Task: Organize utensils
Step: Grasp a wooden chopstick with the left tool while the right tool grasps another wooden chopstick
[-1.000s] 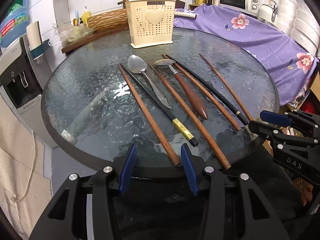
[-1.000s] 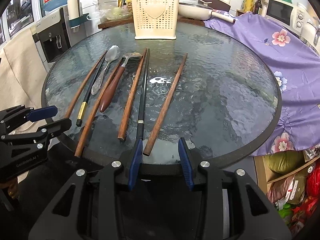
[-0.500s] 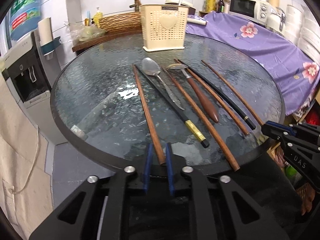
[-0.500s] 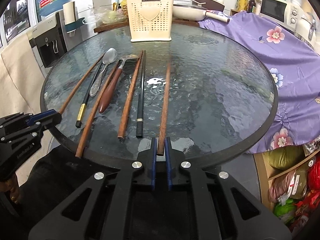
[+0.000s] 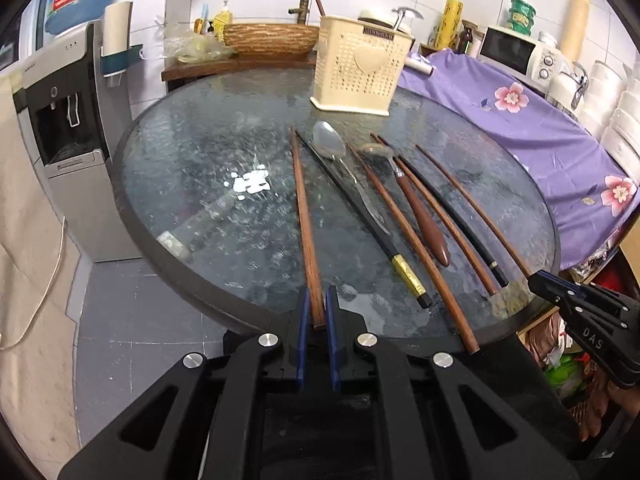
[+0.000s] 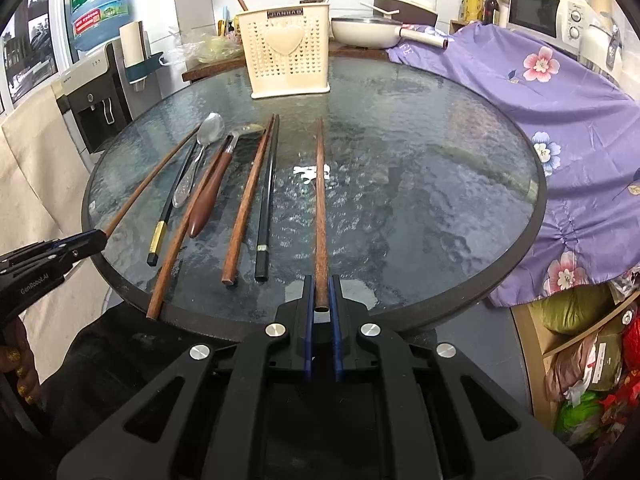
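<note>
Several utensils lie side by side on a round glass table (image 5: 200,208). My left gripper (image 5: 316,308) is shut on the near end of the leftmost brown wooden chopstick (image 5: 304,216). My right gripper (image 6: 321,292) is shut on the near end of the rightmost brown wooden chopstick (image 6: 320,200). Between them lie a black chopstick with a gold band (image 5: 360,216), a metal spoon (image 5: 332,148), a wooden-handled spoon (image 5: 420,216), more brown chopsticks (image 6: 248,200) and a black chopstick (image 6: 267,200). A cream perforated utensil holder (image 5: 356,72) stands at the table's far side.
A purple flowered cloth (image 5: 540,128) covers the surface to the right, with a microwave (image 5: 516,54) behind. A water dispenser (image 5: 60,120) stands at the left. A white pan (image 6: 368,32) sits behind the holder. Bags (image 6: 580,340) fill a shelf below at the right.
Both grippers were open a second ago and have closed, each on the near end of a brown chopstick. Both have drawn back and up a little, and the gripped chopsticks now point straight ahead.
</note>
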A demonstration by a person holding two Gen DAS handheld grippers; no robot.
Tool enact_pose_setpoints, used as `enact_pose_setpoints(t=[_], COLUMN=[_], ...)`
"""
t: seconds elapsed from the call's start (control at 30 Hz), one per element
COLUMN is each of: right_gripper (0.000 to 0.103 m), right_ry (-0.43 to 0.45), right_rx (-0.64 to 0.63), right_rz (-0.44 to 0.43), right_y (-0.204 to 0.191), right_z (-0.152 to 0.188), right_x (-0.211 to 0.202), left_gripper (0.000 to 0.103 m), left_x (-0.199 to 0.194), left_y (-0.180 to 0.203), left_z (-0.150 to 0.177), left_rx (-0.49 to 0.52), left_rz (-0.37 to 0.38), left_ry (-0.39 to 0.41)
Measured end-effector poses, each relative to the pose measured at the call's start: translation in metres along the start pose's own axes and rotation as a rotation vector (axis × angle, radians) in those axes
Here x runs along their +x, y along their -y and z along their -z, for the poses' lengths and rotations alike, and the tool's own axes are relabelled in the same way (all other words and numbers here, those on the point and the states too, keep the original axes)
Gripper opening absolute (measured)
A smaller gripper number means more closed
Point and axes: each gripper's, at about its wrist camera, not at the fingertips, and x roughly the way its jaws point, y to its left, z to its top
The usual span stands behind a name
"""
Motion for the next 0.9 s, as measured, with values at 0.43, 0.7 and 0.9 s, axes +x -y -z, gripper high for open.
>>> enact_pose_setpoints(t=[0.43,0.7,0.9], right_gripper=[0.008,0.008,0.008], right_ry=[0.158,0.167,0.147], right_rx=[-0.029,-0.022,-0.025], right_rz=[0.029,0.028,0.024], right_y=[0.003,0.006,0.006], right_z=[-0.019,-0.023,-0.017], right_x=[-0.029,-0.030,-0.025], left_gripper=[0.008,0.008,0.007], left_x=[-0.038,-0.033,-0.013], left_y=[-0.005,-0.005,-0.009], left_z=[-0.021,-0.021,-0.012], left_rx=[-0.042,-0.045,-0.024], left_rz=[0.010,0.013,0.001], left_ry=[0.136,0.135,0.071])
